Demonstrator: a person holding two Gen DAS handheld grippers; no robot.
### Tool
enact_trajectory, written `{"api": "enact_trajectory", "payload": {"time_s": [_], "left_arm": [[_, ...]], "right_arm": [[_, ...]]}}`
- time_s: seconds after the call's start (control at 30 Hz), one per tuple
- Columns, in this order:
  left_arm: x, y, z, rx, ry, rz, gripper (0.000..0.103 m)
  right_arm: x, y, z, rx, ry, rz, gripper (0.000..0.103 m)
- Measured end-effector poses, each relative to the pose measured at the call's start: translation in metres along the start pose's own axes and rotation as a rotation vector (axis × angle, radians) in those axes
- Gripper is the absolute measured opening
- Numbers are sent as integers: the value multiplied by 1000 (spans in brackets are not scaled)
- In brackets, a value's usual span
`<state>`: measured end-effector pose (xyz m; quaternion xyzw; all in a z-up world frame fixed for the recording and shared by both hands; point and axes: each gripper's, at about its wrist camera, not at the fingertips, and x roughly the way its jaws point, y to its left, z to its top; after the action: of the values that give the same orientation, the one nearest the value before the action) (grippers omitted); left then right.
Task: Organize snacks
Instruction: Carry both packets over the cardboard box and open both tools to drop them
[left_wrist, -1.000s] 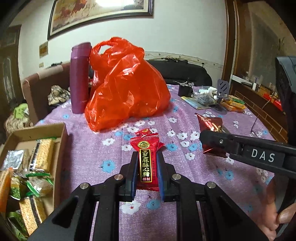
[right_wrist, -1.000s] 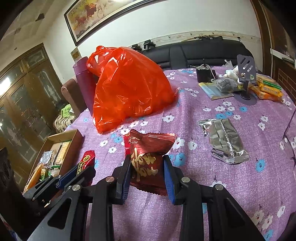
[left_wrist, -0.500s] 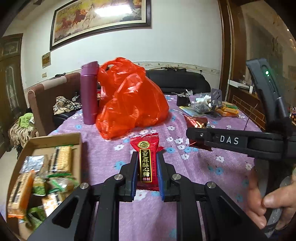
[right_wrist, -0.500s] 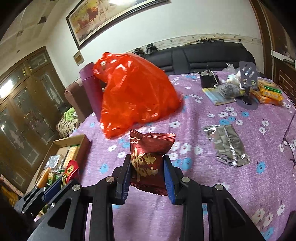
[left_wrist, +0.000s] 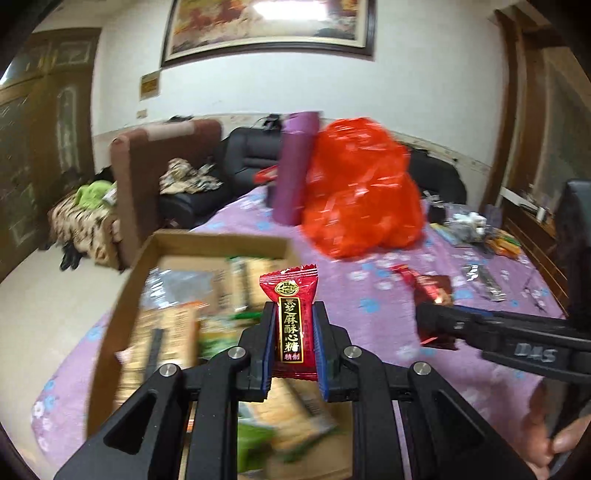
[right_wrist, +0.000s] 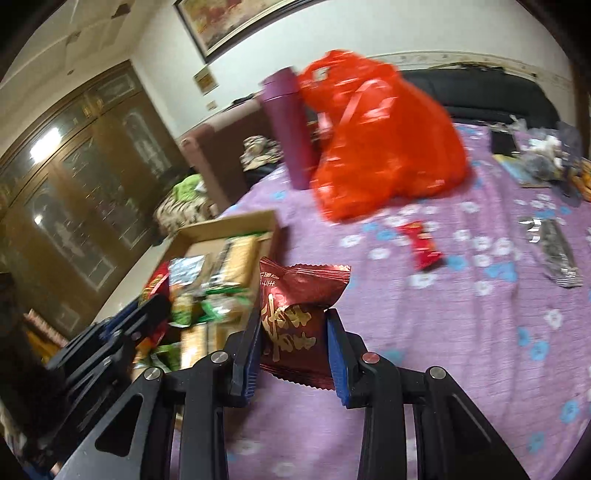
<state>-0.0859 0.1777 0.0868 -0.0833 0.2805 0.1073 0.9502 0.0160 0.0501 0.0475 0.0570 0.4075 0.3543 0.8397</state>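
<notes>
A purple tablecloth (right_wrist: 424, 369) printed with white and blue flowers covered the table. The bulging plastic bag (left_wrist: 362, 192) was bright orange-red, the tall flask (left_wrist: 295, 166) beside it plum purple. One clamped candy (left_wrist: 293, 321) wore red foil with a black, gold-lettered panel; the other packet (right_wrist: 295, 321) was maroon with gold script. The cardboard box (left_wrist: 122, 314) was plain tan, its blurred contents seemingly green and beige.

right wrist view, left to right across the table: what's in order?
cardboard box → dark red snack packet held in the right gripper → small red candy lying on the cloth → silver wrapper
</notes>
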Motion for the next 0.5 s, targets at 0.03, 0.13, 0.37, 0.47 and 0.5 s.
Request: {"api": "enact_trajectory", "payload": {"time_s": [0.03, 0.13, 0.37, 0.47, 0.5], "left_arm": [[0, 12, -2, -16, 7, 8, 18], [3, 41, -6, -53, 23, 31, 18], [8, 64, -13, -67, 24, -5, 18], [12, 68, -16, -62, 20, -20, 18], [13, 68, -16, -64, 21, -20, 18]], "right_arm": [[4, 8, -1, -12, 10, 7, 36], [20, 34, -4, -54, 39, 15, 36], [59, 72, -11, -113, 99, 8, 36], [72, 74, -13, -114, 119, -5, 36], [76, 74, -14, -112, 126, -11, 36]]}}
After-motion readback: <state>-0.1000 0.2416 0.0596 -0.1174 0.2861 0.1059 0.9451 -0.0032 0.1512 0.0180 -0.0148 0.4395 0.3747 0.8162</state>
